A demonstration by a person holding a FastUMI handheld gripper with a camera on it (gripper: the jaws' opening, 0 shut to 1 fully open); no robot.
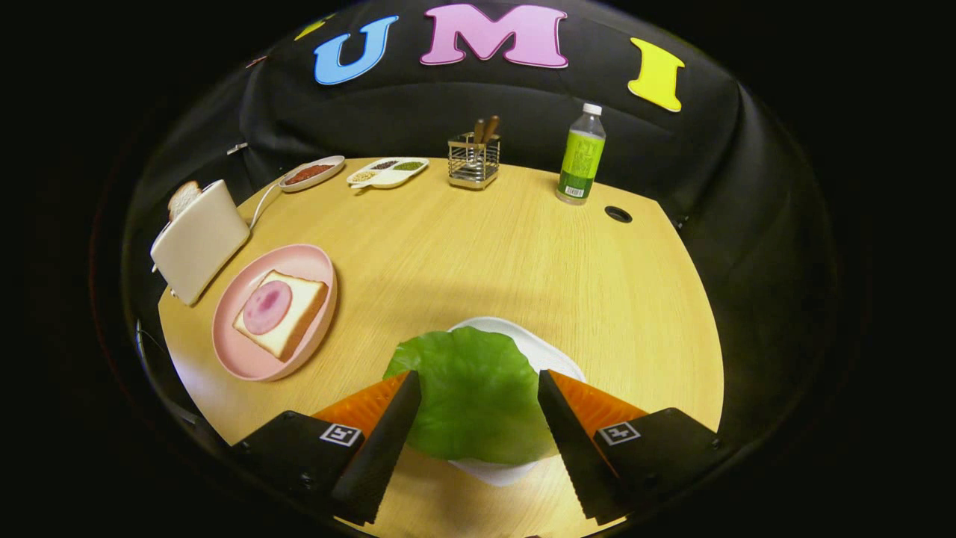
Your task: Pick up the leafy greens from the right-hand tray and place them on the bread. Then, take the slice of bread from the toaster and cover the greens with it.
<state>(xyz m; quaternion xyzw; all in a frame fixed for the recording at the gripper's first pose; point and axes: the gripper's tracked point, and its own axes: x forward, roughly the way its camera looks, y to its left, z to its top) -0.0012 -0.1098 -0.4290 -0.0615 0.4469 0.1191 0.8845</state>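
The claw [478,385] hangs wide open with the lettuce leaf [474,396] lying between its fingers on the white tray [549,351], and since the leaf looks thin and flat, the fingers may slide over it or drag the tray along.

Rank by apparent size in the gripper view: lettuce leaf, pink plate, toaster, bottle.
1. lettuce leaf, between the open fingers, inflated by nearness
2. pink plate
3. toaster
4. bottle
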